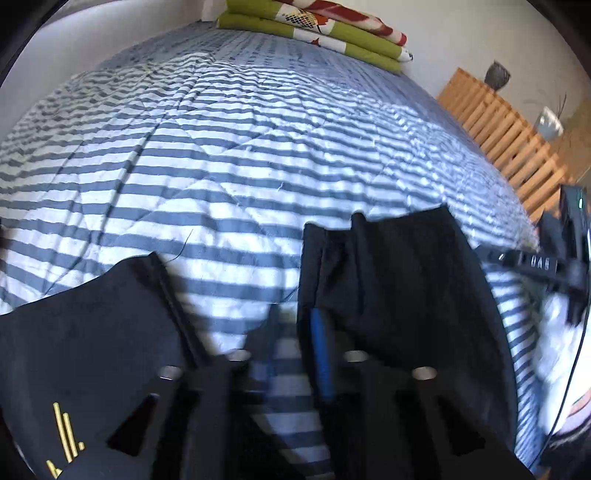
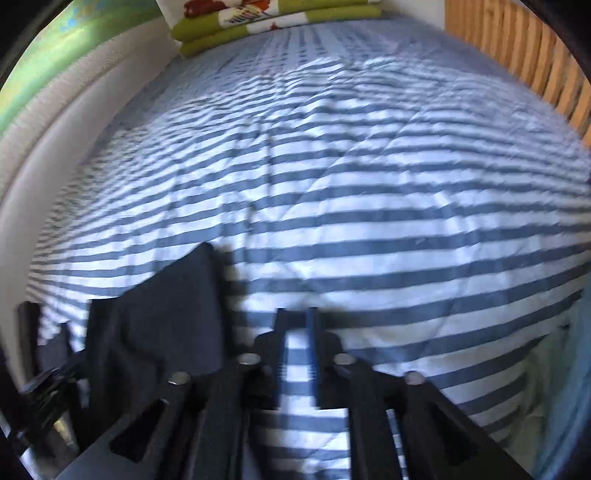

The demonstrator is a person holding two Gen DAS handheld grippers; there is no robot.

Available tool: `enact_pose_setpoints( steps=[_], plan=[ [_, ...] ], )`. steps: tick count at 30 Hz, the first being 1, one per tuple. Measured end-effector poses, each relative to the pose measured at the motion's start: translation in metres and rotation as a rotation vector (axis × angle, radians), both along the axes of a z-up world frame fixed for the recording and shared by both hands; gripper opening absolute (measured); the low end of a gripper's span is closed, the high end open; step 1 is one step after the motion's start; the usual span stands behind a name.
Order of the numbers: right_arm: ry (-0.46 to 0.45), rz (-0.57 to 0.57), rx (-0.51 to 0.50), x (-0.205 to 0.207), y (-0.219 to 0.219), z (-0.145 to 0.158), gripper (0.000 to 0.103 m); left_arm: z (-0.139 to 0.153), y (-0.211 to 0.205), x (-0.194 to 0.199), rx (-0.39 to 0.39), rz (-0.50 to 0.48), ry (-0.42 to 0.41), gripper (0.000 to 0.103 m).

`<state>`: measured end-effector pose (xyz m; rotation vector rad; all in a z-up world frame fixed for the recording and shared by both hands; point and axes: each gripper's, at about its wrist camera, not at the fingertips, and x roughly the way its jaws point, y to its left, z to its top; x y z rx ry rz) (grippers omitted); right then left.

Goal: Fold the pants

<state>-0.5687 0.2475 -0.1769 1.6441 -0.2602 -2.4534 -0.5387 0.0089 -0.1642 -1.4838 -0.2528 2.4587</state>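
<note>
Left wrist: pants (image 1: 399, 280) flank left tongs (image 1: 295, 332) (gap empty).

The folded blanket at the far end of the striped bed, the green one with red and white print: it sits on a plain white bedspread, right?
Not quite. The folded green blanket is at the far end, but the bedspread under it is blue and white striped, not plain white. The left wrist view shows the stripes running right up to the blanket.
</note>
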Motion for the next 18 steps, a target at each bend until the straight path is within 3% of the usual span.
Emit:
enact_pose_setpoints(
  steps=[1, 2, 4, 6, 7, 8, 10, 12, 14, 17, 18],
  plan=[
    [0.008, 0.016, -0.015, 0.000, -0.003, 0.000, 0.039, 0.002, 0.001, -0.001, -0.022, 0.011, 0.022, 0.035],
    [0.023, 0.040, -0.021, 0.003, -0.009, 0.001, 0.044, 0.003, 0.004, -0.003, -0.045, 0.010, 0.038, 0.035],
    [0.041, 0.076, 0.008, 0.004, -0.023, 0.001, 0.044, 0.001, 0.010, -0.009, -0.050, -0.012, 0.037, 0.035],
    [0.046, 0.109, 0.060, 0.007, -0.039, -0.004, 0.033, -0.004, 0.016, -0.017, -0.055, -0.027, 0.023, 0.031],
    [0.046, 0.128, 0.079, 0.007, -0.046, -0.006, 0.016, -0.004, 0.019, -0.020, -0.074, -0.030, 0.035, 0.010],
    [0.052, 0.147, 0.141, 0.009, -0.056, -0.007, 0.005, -0.004, 0.022, -0.022, -0.101, -0.034, 0.042, 0.002],
    [0.086, 0.162, 0.198, 0.013, -0.060, -0.005, 0.000, 0.000, 0.009, -0.023, -0.050, 0.020, 0.048, 0.002],
    [0.111, 0.137, 0.220, 0.014, -0.058, -0.001, 0.000, 0.004, -0.010, -0.021, -0.022, 0.116, 0.065, 0.002],
    [0.109, 0.106, 0.174, 0.009, -0.050, 0.001, 0.000, 0.004, -0.027, -0.019, 0.006, 0.184, 0.082, 0.003],
    [0.083, 0.066, 0.163, -0.001, -0.040, 0.003, 0.009, 0.001, -0.031, -0.022, 0.033, 0.156, 0.058, 0.003],
    [0.050, 0.066, 0.103, -0.003, -0.035, 0.001, 0.013, 0.001, -0.030, -0.022, 0.025, 0.146, 0.056, 0.013]
  ],
)
